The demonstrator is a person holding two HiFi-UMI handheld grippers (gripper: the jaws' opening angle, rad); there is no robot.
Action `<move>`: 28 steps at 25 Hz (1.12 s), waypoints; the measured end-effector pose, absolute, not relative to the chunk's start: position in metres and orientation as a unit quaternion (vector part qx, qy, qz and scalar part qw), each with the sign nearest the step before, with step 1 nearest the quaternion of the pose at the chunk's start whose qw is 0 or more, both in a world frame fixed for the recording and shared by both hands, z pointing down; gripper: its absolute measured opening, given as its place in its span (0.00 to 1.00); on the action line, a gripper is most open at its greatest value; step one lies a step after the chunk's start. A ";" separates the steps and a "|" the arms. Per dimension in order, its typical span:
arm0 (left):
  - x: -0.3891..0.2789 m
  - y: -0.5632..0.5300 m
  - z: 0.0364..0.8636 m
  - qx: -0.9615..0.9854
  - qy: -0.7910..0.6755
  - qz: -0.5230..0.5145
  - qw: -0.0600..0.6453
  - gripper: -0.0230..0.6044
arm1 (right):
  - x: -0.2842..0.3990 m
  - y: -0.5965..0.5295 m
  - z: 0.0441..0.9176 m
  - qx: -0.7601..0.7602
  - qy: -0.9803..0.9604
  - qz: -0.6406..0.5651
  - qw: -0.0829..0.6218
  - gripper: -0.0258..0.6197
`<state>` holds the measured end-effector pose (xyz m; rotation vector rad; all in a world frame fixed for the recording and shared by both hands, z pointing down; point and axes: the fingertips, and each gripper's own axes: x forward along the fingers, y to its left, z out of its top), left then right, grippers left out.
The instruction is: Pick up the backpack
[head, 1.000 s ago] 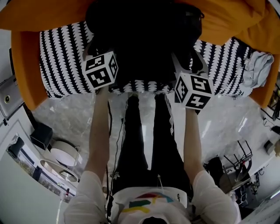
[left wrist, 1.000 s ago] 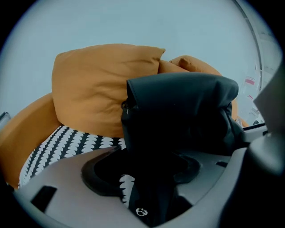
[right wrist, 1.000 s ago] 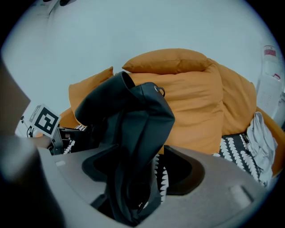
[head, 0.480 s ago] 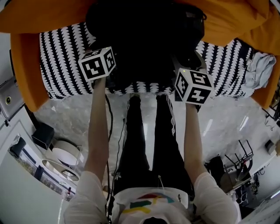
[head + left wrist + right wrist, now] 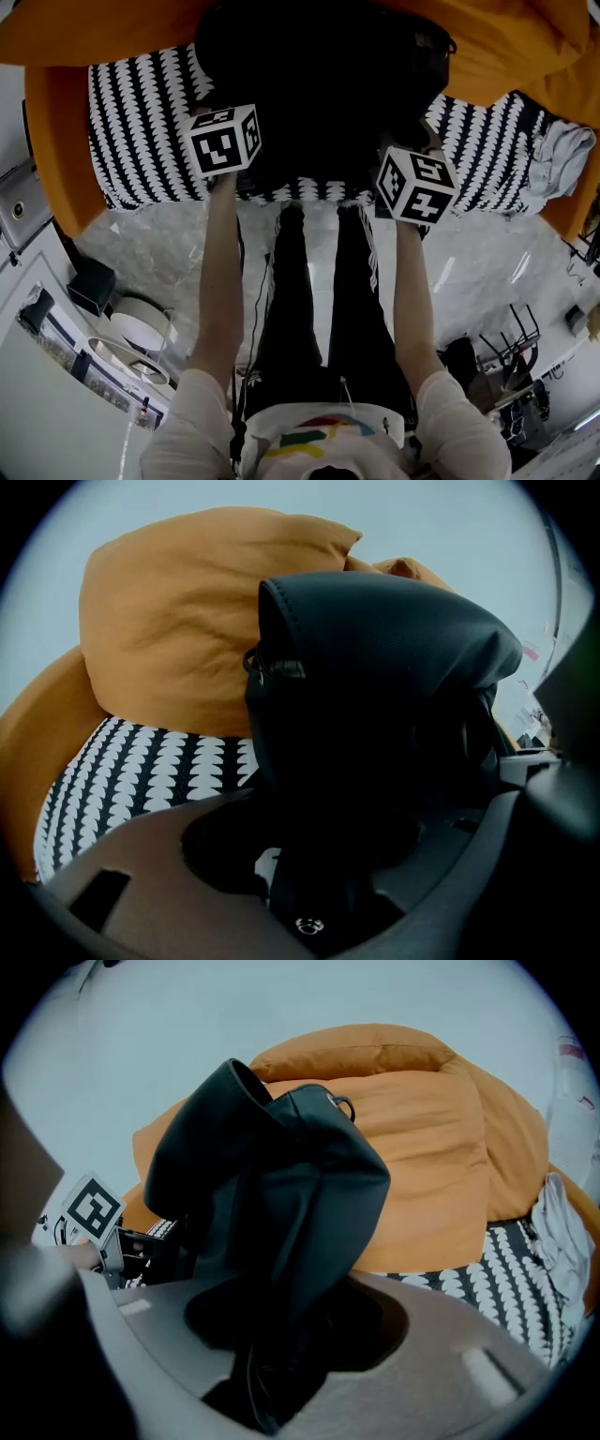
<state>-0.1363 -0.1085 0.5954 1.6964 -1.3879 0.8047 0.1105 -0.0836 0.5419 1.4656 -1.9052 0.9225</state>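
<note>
a pale marble floor point(image 5: 141, 248) fills the middle of the head view. across the top sits an orange sofa point(image 5: 52, 141) with a black-and-white patterned seat point(image 5: 131, 122). the black backpack point(image 5: 319, 75) stands top centre on that seat, against the orange cushions. the left gripper point(image 5: 314, 892) is clamped on a dark fold of it. the right gripper point(image 5: 267, 1372), its jaws just closing in, pinches the bag's fabric too.

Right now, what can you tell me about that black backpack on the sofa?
The backpack is black, smooth and leather-like, with a zip pull near its top. It stands slumped on the black-and-white seat cover, leaning against orange cushions. The left gripper pinches its fabric; the right gripper has just been closing its jaws on a fold too.
</note>
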 end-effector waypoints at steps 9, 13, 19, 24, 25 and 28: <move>-0.124 -0.107 0.591 0.677 -0.555 0.282 0.393 0.23 | 0.112 -0.084 0.542 0.551 -0.714 0.325 0.284 0.27; -0.121 -0.105 0.581 0.684 -0.556 0.274 0.384 0.20 | 0.111 -0.081 0.535 0.552 -0.719 0.314 0.282 0.24; -0.119 -0.105 0.561 0.697 -0.562 0.254 0.366 0.17 | 0.110 -0.081 0.521 0.551 -0.725 0.304 0.279 0.21; -0.122 -0.105 0.559 0.704 -0.560 0.263 0.348 0.16 | 0.105 -0.082 0.522 0.549 -0.728 0.298 0.283 0.19; -0.123 -0.105 0.555 0.706 -0.561 0.264 0.342 0.15 | 0.104 -0.083 0.520 0.548 -0.729 0.297 0.282 0.18; -0.125 -0.104 0.541 0.709 -0.569 0.259 0.326 0.15 | 0.102 -0.085 0.509 0.546 -0.735 0.291 0.278 0.18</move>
